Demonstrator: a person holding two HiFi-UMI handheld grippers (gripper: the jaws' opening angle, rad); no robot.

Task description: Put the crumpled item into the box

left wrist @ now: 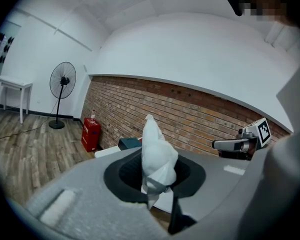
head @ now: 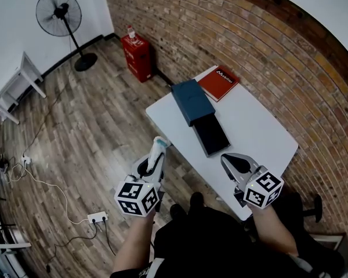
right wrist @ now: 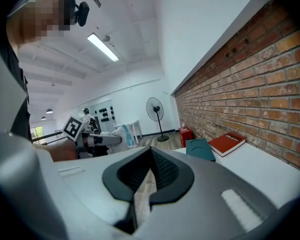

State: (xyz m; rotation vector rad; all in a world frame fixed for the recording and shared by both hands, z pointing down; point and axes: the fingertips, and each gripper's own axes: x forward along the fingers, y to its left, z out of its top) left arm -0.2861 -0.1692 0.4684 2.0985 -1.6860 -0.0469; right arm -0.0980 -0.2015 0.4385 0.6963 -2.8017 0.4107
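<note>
The crumpled item (head: 162,141) is a white wad of paper or tissue. My left gripper (head: 158,153) is shut on it, off the table's left edge and above the floor. In the left gripper view the wad (left wrist: 157,154) sticks up between the jaws. The box's black open tray (head: 210,135) lies on the white table (head: 261,132), with its dark blue lid (head: 191,100) just beyond it. Over the table's near edge my right gripper (head: 227,158) is shut, with nothing in it. From the right gripper view I see the left gripper (right wrist: 117,138) with the wad (right wrist: 127,134).
A red book (head: 218,83) lies at the table's far corner, against the brick wall. On the wooden floor are a red box (head: 137,55), a standing fan (head: 61,13), a small white table (head: 20,77) and a power strip (head: 97,217) with cables.
</note>
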